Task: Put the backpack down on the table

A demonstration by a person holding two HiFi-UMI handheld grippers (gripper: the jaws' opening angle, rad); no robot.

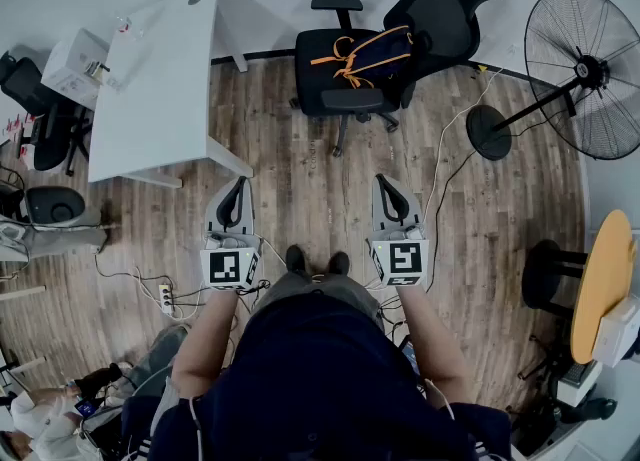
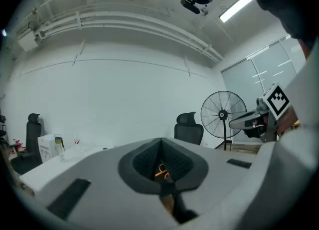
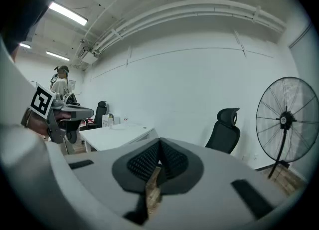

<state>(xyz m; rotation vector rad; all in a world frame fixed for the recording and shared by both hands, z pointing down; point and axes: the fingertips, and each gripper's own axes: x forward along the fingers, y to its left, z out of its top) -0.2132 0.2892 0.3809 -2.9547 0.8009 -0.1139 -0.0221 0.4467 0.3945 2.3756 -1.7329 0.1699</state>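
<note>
Head view: a person is holding the left gripper (image 1: 238, 187) and the right gripper (image 1: 384, 185) side by side above a wooden floor (image 1: 300, 189), both pointing toward a black office chair (image 1: 345, 101). Each gripper's 2 jaws are resting together with nothing between them. The dark backpack (image 1: 368, 55) with orange straps is lying on the chair's seat, well apart from both grippers. The white table (image 1: 165, 84) is standing to the left of the chair.
</note>
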